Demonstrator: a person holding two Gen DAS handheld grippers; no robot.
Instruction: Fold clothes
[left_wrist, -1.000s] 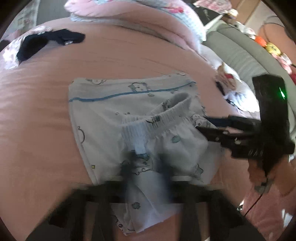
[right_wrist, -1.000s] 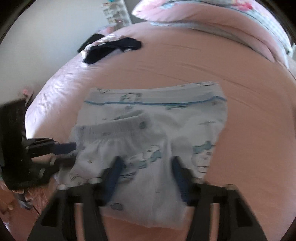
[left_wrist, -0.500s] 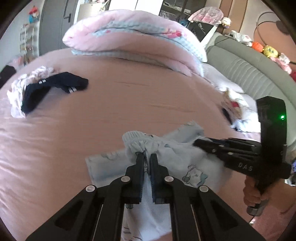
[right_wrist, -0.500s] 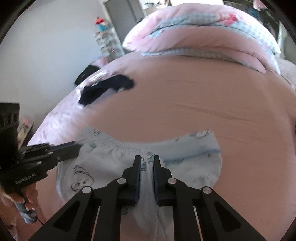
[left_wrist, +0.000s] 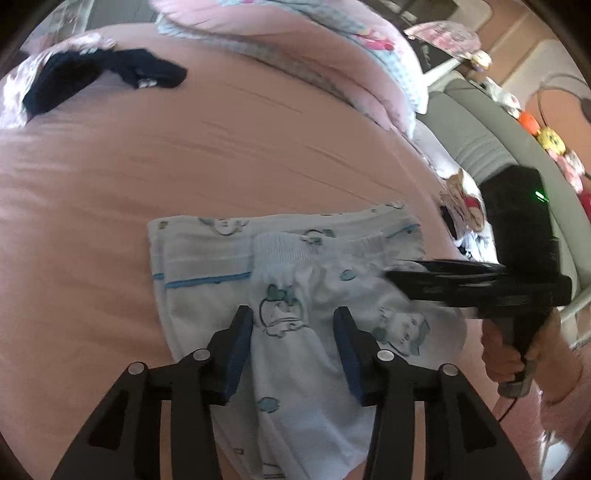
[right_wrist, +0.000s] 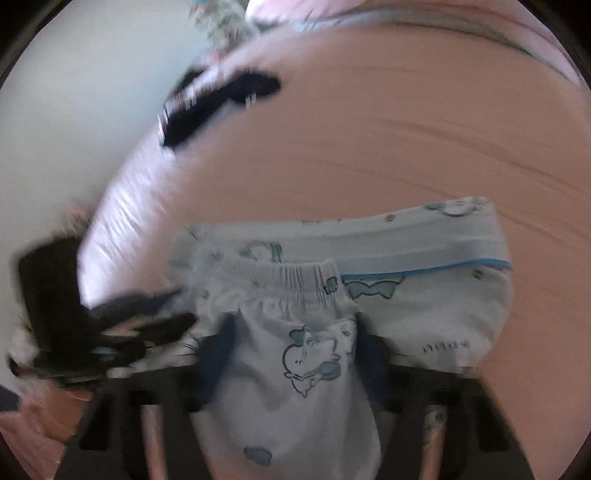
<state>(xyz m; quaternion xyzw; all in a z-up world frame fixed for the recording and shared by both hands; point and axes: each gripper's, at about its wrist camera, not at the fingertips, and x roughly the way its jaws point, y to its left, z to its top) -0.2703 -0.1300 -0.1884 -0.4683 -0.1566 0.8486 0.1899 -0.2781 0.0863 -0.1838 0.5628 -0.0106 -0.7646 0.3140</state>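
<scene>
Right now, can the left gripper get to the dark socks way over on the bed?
Probably yes, though not without moving. The left gripper is open over the shorts, holding nothing, and only bare pink sheet lies between it and the socks. They sit far off, so the person would need to reach.

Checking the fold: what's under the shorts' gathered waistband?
The waistband lies on a flat layer of the pale printed shorts, blue-piped, on the pink bed. Anything beneath is covered.

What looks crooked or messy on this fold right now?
The top garment's gathered waistband sits off-centre on the pale printed garment beneath, nearer one side, and its hem overhangs the lower edge. A dark garment lies crumpled far up the pink bed.
</scene>
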